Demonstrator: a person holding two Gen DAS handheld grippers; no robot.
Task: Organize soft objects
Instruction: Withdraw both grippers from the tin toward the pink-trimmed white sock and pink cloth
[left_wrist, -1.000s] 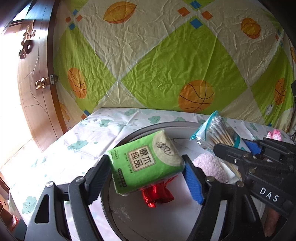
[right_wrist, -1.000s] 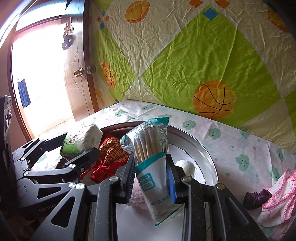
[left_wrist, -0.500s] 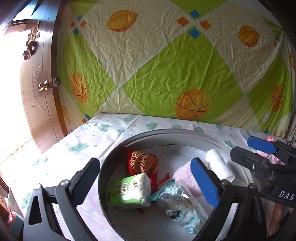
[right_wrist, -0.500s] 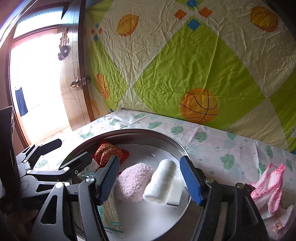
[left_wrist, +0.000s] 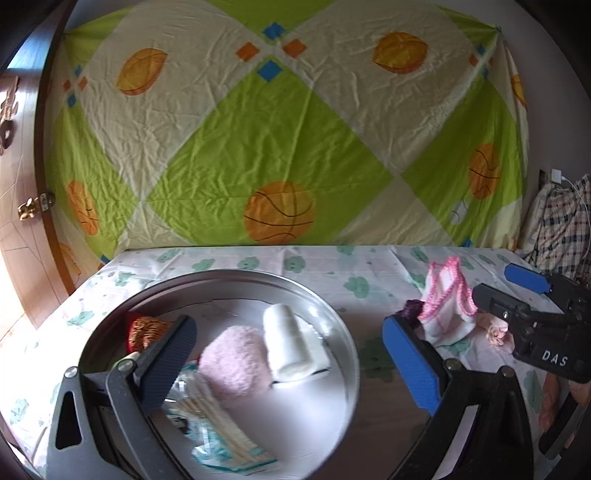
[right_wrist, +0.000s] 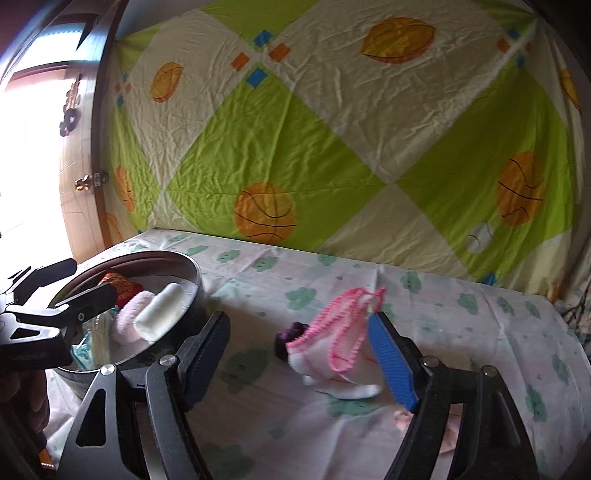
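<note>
A: What's nearest the left gripper (left_wrist: 291, 365)?

B: Its jaws stand wide, having just been opening, and they grip nothing. They hang over the round metal basin (left_wrist: 349, 354). Between them, down in the basin, lie a pink fluffy pad (left_wrist: 232, 360) and a white roll (left_wrist: 286, 341), touching side by side.

A: And closer in?

B: At seven o'clock from the pad lies a pack of cotton swabs (left_wrist: 221, 439), flat on the basin floor, blurred. Behind the left finger, at ten o'clock, a red and gold pouch (left_wrist: 146, 330) shows. A sliver of green beside it is too hidden to name.

A: The right gripper (right_wrist: 299, 354)?

B: Also apart, its jaws just having opened further, with nothing pressed between the pads. It hovers over the cloud-print tablecloth (right_wrist: 461, 317). Between the fingers, slightly beyond, lies a white cloth with pink trim (right_wrist: 332, 354), crumpled on the table.

A: Anything touching it?

B: A small dark purple thing (right_wrist: 290, 338) sits at its nine o'clock edge, touching it. Something pale pink (right_wrist: 400, 419) peeks out at five o'clock, mostly hidden by the blue finger.

A: Where's the basin from there?

B: At nine o'clock, well apart from the cloth, with the left gripper over it.

A: And farthest back?

B: A green and cream sheet with basketballs (right_wrist: 266, 212) hangs behind the table. A wooden door (right_wrist: 79, 155) stands at its nine o'clock side.
</note>
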